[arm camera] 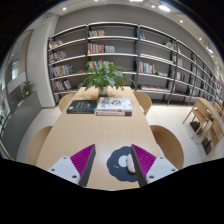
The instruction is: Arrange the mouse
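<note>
While one mouse (121,163) sits between parted fingers (82,158), two books (114,105), one plant (103,74)

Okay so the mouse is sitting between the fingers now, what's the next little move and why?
Probably close the gripper on the mouse. Its fingers are open, and the dark mouse rests on its round grey pad on the wooden table, between the fingertips with gaps either side, so nothing grips it yet.

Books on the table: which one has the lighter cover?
The right-hand book, beyond the gripper, beside the plant. Its cover is pale; the left book is dark. Mouse lies between the open fingers.
</note>
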